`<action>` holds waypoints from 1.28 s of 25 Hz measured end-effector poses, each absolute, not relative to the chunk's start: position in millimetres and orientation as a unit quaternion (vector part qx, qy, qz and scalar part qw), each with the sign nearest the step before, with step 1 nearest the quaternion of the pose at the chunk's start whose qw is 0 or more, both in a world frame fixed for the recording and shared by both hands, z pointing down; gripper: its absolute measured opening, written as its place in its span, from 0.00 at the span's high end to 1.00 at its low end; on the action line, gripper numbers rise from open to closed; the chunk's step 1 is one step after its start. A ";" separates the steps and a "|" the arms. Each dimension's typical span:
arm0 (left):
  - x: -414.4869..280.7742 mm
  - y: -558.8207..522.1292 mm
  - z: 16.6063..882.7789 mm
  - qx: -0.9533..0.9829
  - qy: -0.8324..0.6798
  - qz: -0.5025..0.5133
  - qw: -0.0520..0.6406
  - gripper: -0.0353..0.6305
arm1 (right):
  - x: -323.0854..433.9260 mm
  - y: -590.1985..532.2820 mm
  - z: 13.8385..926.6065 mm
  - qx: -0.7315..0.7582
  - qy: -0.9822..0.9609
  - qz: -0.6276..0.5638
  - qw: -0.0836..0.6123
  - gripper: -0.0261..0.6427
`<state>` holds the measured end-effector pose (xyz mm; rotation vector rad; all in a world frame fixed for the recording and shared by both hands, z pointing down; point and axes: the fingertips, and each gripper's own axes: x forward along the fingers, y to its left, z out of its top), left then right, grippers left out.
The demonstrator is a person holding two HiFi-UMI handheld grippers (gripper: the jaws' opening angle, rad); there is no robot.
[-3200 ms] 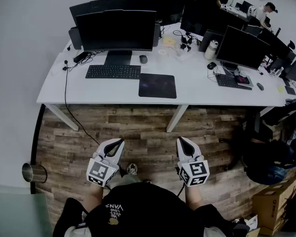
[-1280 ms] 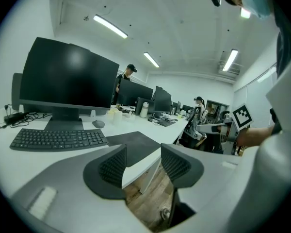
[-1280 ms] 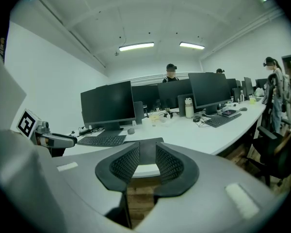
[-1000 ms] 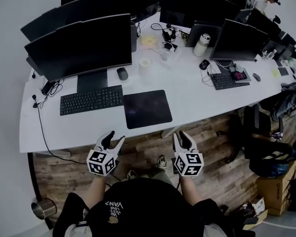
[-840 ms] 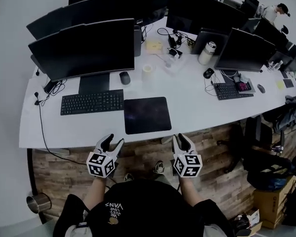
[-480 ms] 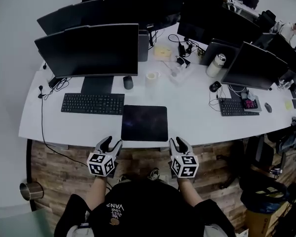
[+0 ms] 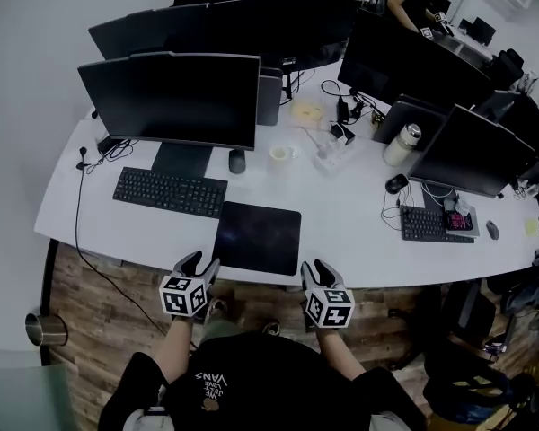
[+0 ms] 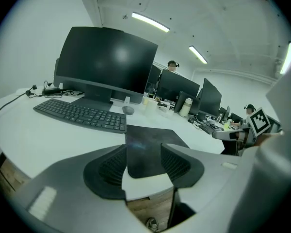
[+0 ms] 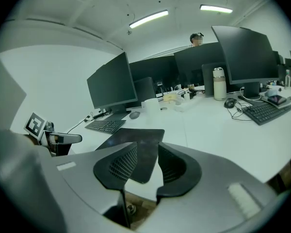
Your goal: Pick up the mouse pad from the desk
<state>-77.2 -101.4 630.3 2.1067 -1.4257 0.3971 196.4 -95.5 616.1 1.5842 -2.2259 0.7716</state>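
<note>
You stand at the near edge of the white desk (image 7: 359, 232), a gripper in each hand. The dark mouse pad (image 7: 257, 238) lies flat on the desk just ahead of you. It sits just right of the keyboard (image 7: 170, 191), and its near edge is close to the desk's rim. Your left gripper (image 7: 199, 263) hovers off the pad's near-left corner, its jaws moderately apart and gripping nothing. Your right gripper (image 7: 319, 269) hovers off the near-right corner. Its jaws have just been opening, and the gap between them is empty. Neither tool touches the pad, which shows through both gaps.
</note>
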 end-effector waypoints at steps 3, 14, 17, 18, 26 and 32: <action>-74.0 -112.5 636.4 0.788 -0.522 0.150 0.290 0.65 | 196.5 -103.5 622.4 0.563 -0.765 0.273 0.153 0.78; -79.3 -149.4 677.9 0.791 -0.464 0.227 0.327 0.65 | 189.8 -126.6 668.7 0.610 -0.705 0.312 0.182 0.76; -82.1 -156.8 686.6 0.787 -0.458 0.233 0.341 0.65 | 187.4 -131.1 679.4 0.616 -0.693 0.322 0.191 0.75; -82.9 -159.1 689.8 0.785 -0.457 0.234 0.347 0.65 | 186.9 -132.4 683.1 0.617 -0.690 0.325 0.195 0.75; -80.5 -176.1 704.7 0.779 -0.445 0.247 0.366 0.65 | 189.3 -140.8 707.8 0.629 -0.662 0.347 0.213 0.74; -74.1 -182.3 705.2 0.782 -0.439 0.257 0.361 0.65 | 188.1 -144.5 709.4 0.631 -0.656 0.349 0.224 0.72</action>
